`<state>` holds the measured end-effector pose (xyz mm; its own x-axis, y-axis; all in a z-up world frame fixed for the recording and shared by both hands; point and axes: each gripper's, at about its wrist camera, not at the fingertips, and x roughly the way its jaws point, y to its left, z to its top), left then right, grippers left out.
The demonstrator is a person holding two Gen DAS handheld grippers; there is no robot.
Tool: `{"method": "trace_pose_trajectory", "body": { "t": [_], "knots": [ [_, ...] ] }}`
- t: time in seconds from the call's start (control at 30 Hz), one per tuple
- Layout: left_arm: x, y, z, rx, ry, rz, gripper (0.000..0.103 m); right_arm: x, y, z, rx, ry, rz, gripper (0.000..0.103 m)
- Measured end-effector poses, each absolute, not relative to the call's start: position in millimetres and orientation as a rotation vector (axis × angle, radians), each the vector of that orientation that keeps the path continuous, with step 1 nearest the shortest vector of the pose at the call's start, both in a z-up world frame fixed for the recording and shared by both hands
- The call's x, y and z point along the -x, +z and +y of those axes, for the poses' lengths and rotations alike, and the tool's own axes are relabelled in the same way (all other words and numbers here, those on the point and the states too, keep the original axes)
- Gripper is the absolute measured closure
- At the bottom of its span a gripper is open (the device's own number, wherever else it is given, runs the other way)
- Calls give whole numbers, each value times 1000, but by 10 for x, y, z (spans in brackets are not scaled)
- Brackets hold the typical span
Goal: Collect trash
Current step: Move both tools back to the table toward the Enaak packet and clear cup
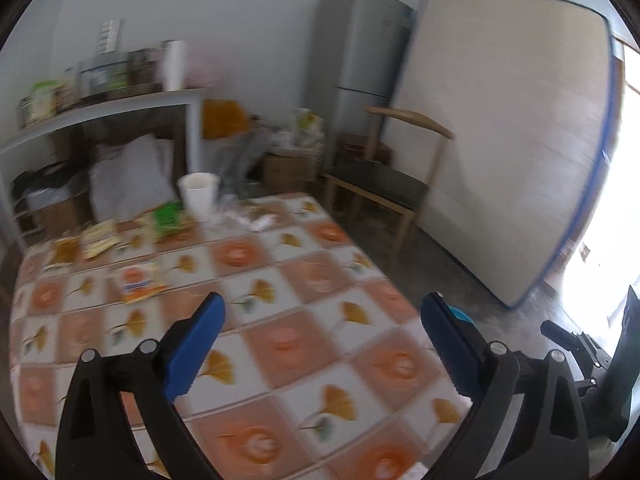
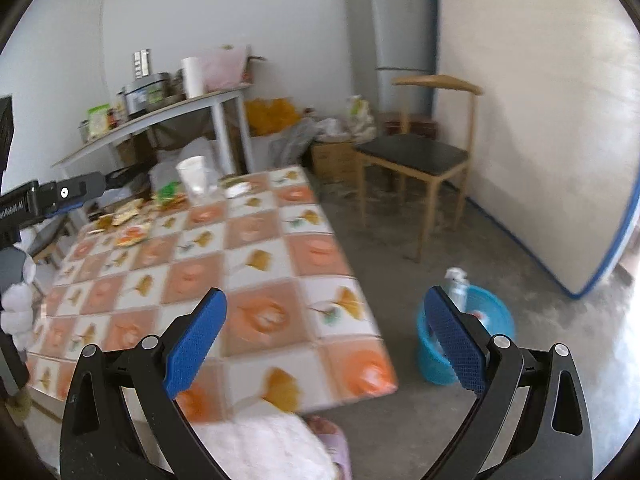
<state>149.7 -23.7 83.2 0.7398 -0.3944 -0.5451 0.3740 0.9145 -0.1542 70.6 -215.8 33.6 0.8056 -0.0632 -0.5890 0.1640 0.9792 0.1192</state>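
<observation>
1. Left wrist view: the left gripper point(image 1: 322, 344) hangs over the lower middle of the tabletop point(image 1: 296, 280), jaws spread wide with nothing between them. The trash lies in the upper left of the cloth: an orange wrapper point(image 1: 138, 280), yellow wrappers point(image 1: 98, 238), a green packet point(image 1: 168, 216) and a white cup point(image 1: 199, 196). This looks like the reach-out step, with nothing picked up so far

2. Right wrist view: the right gripper point(image 2: 324, 340) is also wide open and empty, low in the frame above the near tabletop corner. A blue basket point(image 2: 486, 312) stands on the floor at lower right, already holding some items. The next move probably calls for travelling forward to the orange wrapper point(image 2: 132, 237), closing on it, then carrying it to the basket
</observation>
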Motion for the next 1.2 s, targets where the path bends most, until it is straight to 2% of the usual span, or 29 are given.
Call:
{"method": "trace_pose_trajectory", "body": {
  "t": [0.17, 0.4, 0.83, 1.0, 1.07, 1.2],
  "knots": [
    [-1568, 788, 252, 97, -291, 615, 7, -1008, 418, -2011, -239, -25, 642, 8],
    [-1759, 581, 620, 107, -198, 666, 7, -1362, 256, -1811, -283, 63, 741, 8],
    [-2531, 291, 1232, 199, -71, 737, 7, -2079, 252, -1724, -354, 208, 861, 15],
    [-3085, 38, 1503, 308, -57, 861, 7, -2703, 413, -1719, -431, 291, 864, 16],
    [-3286, -92, 1572, 338, -28, 905, 11, -3016, 454, -1681, -438, 308, 867, 16],
    [-3580, -266, 1522, 270, 19, 943, 14, -3821, 367, -1541, -459, 314, 915, 16]
  ]
}}
